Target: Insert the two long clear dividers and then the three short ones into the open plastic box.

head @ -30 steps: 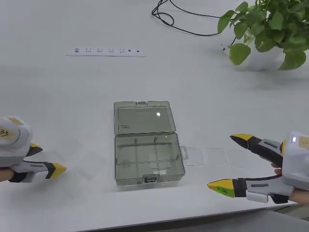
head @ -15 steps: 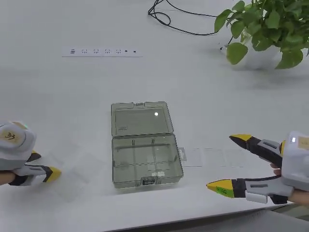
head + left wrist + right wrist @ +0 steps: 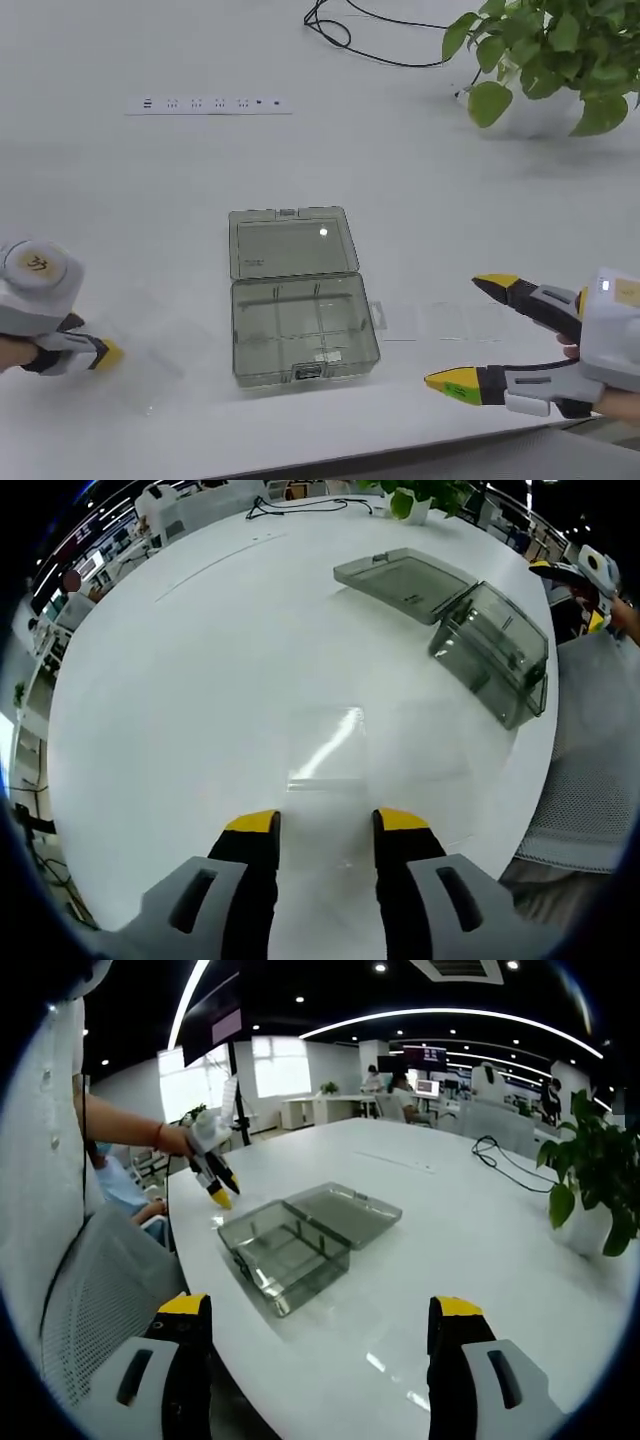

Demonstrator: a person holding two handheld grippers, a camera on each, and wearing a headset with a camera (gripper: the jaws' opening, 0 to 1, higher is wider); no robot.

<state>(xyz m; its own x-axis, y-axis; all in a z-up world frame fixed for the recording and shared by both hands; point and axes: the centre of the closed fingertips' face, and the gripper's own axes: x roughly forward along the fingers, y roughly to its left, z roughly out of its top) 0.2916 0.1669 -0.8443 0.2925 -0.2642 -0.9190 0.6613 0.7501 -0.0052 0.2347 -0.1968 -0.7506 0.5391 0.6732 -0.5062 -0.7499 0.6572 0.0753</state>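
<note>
Left claw (image 3: 327, 822) tipped lower — toward divider (image 3: 325, 745).

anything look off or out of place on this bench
Nothing stands out. The plastic box sits open with its lid laid flat, and clear dividers lie flat on the table beside it. No spill or damage shows.

An open plastic box (image 3: 305, 330) sits mid-tabletop (image 3: 400, 180), its lid (image 3: 292, 243) laid flat behind the base. Just right of the box lie clear dividers (image 3: 450, 322), faint against the white. The right claw (image 3: 468, 333) hovers beside them, jaws spread wide. The left claw (image 3: 105, 352) is low at the left edge, well apart from the box. A power strip (image 3: 210, 104), a black cable (image 3: 370, 35) and a potted plant (image 3: 545, 50) lie farther back.
</note>
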